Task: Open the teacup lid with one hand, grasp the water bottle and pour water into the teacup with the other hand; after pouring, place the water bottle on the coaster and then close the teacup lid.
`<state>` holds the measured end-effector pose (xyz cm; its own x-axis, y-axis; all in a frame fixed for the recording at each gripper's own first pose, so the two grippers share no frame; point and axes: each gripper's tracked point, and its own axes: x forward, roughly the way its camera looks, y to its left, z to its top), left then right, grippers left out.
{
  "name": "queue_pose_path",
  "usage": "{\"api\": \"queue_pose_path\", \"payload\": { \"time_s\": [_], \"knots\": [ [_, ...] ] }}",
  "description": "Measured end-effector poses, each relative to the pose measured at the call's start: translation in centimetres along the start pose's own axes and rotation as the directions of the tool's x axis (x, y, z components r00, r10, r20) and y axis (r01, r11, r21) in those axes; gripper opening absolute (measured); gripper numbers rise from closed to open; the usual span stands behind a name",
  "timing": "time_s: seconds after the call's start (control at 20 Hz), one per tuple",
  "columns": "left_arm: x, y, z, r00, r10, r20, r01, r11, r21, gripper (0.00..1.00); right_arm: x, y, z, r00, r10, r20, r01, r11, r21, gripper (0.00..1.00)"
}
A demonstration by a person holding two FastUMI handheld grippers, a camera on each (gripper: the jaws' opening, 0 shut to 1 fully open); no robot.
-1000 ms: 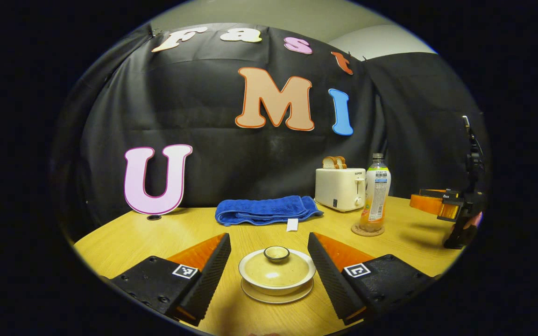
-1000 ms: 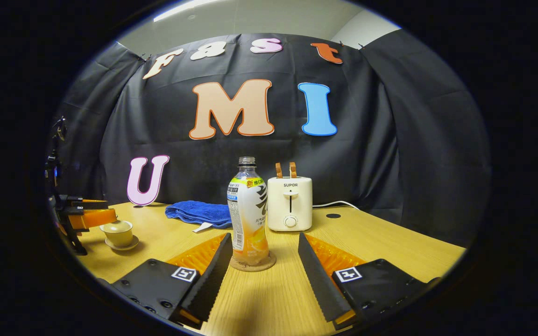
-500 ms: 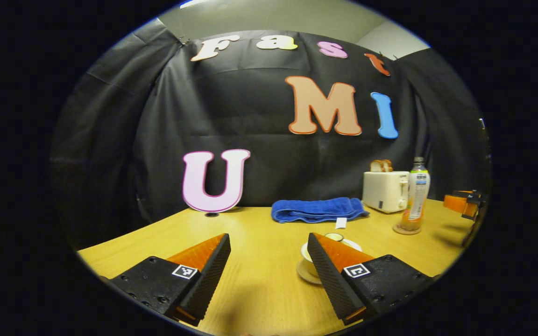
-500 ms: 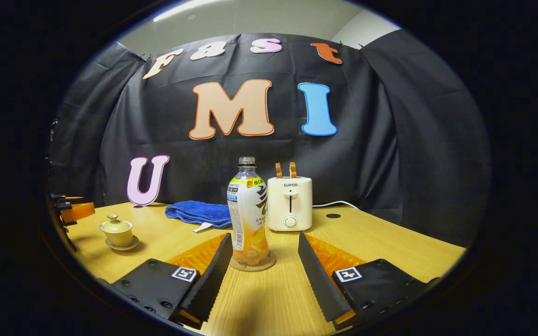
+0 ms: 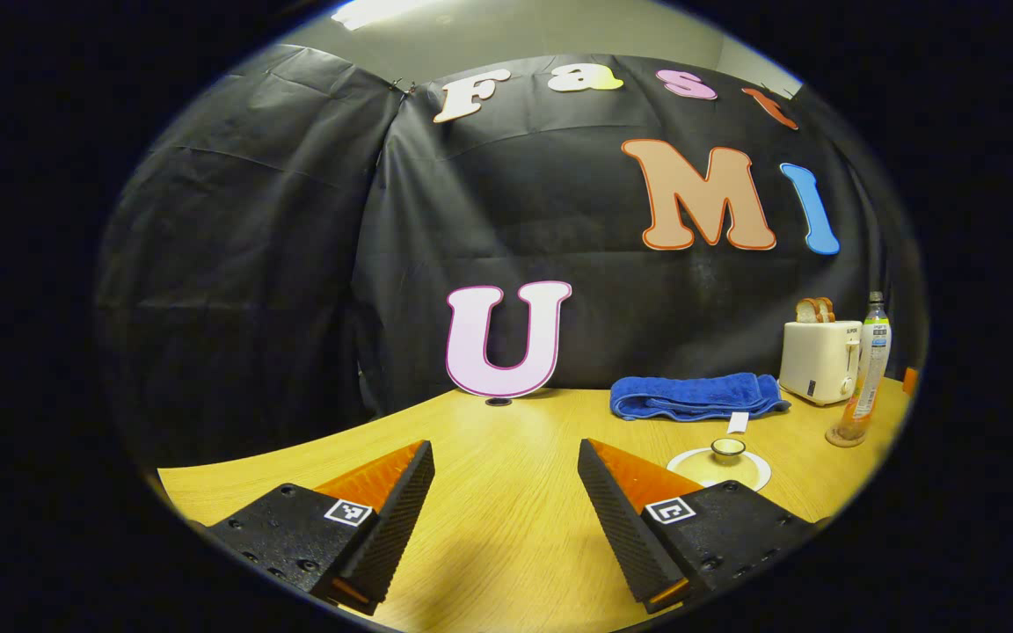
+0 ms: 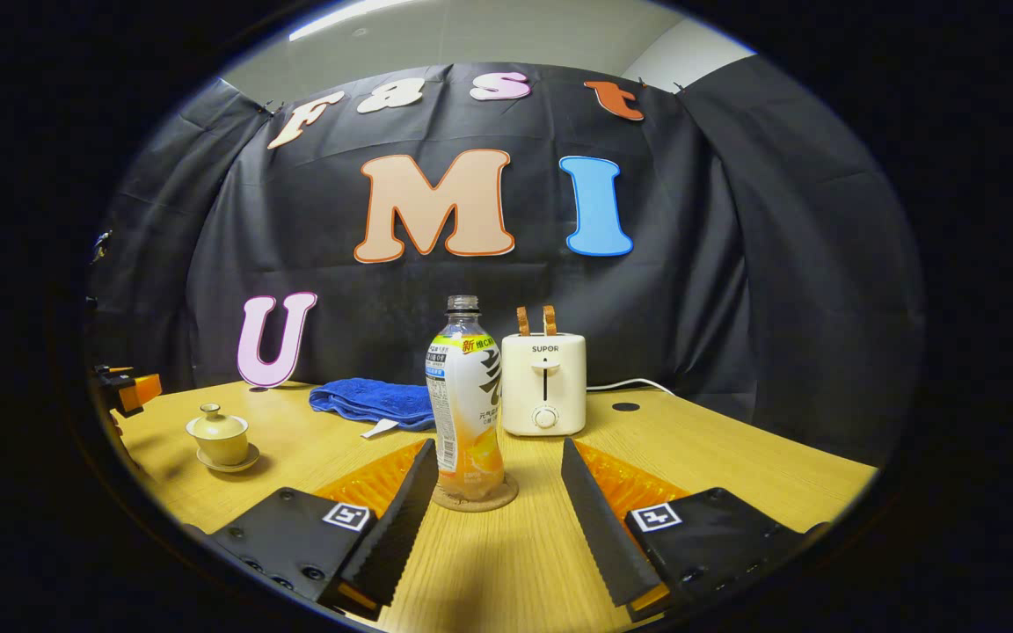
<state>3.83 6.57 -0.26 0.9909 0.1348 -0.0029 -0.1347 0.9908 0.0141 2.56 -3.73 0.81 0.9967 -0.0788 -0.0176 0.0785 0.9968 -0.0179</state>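
The lidded cream teacup [image 6: 218,434] sits on its saucer at the table's left, lid on. In the left gripper view the teacup [image 5: 739,463] peeks out behind the right finger, its lid knob [image 5: 727,447] on top. My left gripper [image 5: 504,453] is open over bare table, left of the cup. The water bottle [image 6: 466,404], part full of orange drink, stands upright on the round cork coaster [image 6: 474,498]. My right gripper [image 6: 498,448] is open, and the bottle stands just beyond its fingertips, nearer the left one. The left gripper [image 6: 130,388] also appears at the far left edge.
A white toaster [image 6: 544,383] with bread slices stands behind the bottle, its cord trailing right. A folded blue towel [image 6: 372,400] lies near the back wall. The bottle [image 5: 868,369], toaster [image 5: 819,360] and towel [image 5: 694,396] sit far right in the left gripper view.
My left gripper has swung left, away from the teacup, which slid from between its fingers to the right of its view. The right gripper and bottle have stayed put.
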Motion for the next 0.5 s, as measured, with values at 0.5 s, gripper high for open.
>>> {"api": "queue_pose_path", "payload": {
  "time_s": [0.5],
  "knots": [
    [-0.02, -0.06, -0.13, 1.0, 0.003, 0.001, -0.003, 1.0, -0.001, 0.96, 0.0, -0.04, -0.07, 1.0, -0.002, 0.001, 0.002, 1.0, 0.0, 0.87]
  ]
}}
